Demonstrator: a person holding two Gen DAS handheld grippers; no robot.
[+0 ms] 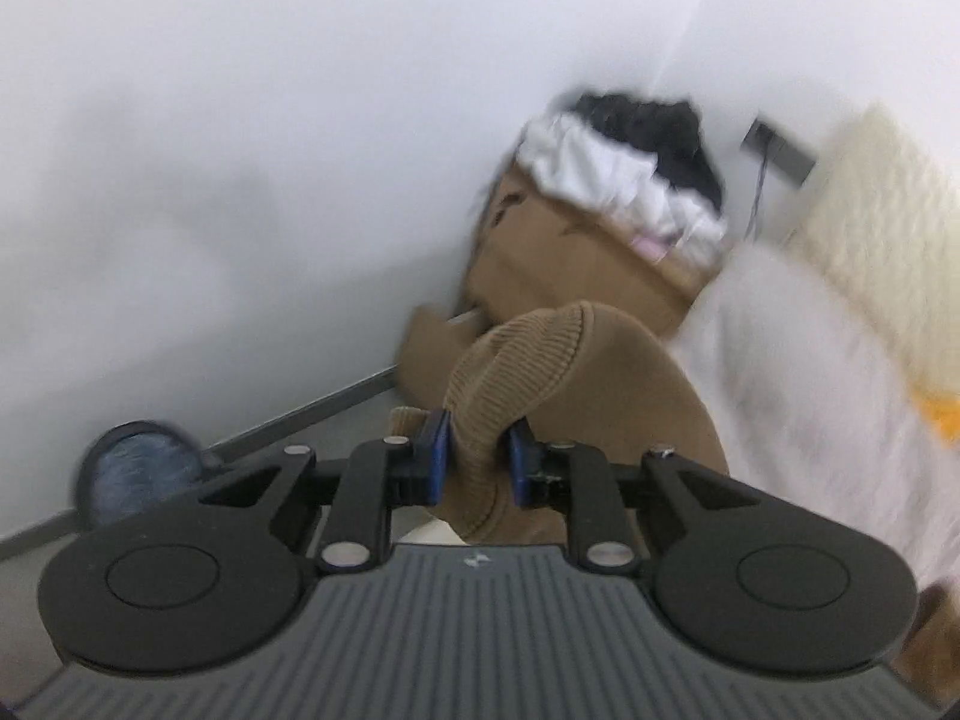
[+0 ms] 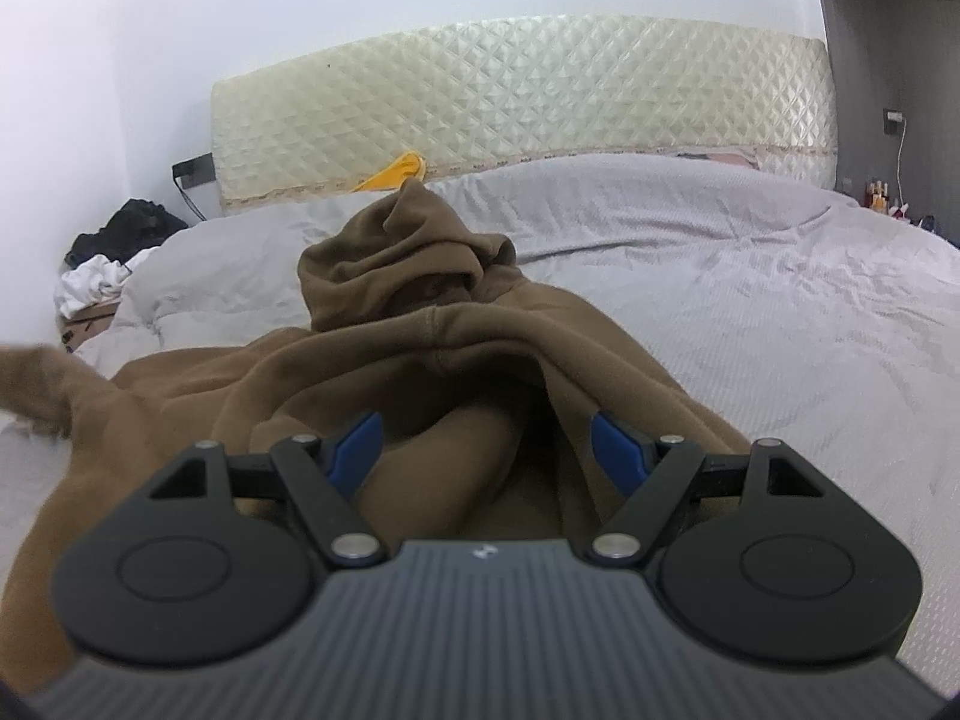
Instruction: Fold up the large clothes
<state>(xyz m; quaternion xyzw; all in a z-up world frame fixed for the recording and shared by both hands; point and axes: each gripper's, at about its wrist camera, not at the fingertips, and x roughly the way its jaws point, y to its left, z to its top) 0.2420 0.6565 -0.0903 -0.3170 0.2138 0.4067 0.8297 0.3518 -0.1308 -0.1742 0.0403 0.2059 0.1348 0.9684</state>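
A: Where does the brown hoodie (image 2: 420, 372) lie, and what room is around it?

B: It is spread on the grey bed (image 2: 750, 300), hood toward the far quilted headboard (image 2: 540, 90). The right half of the bed is bare sheet. On the left the bed edge drops to the floor, where a cardboard box (image 1: 570, 258) heaped with black and white clothes stands in the wall corner.

A: And the left gripper (image 1: 477, 456)?

B: It tilts downward off the bed's left edge, the view blurred. Its blue fingers (image 1: 435, 450) are clenched on the ribbed sleeve cuff (image 1: 516, 372), which bulges out beyond them.

A: The right gripper (image 2: 486, 450)?

B: It hovers low over the hoodie's near body, aimed at the headboard. Its fingers (image 2: 357, 441) stand wide and released, cloth lying between them unpinched.
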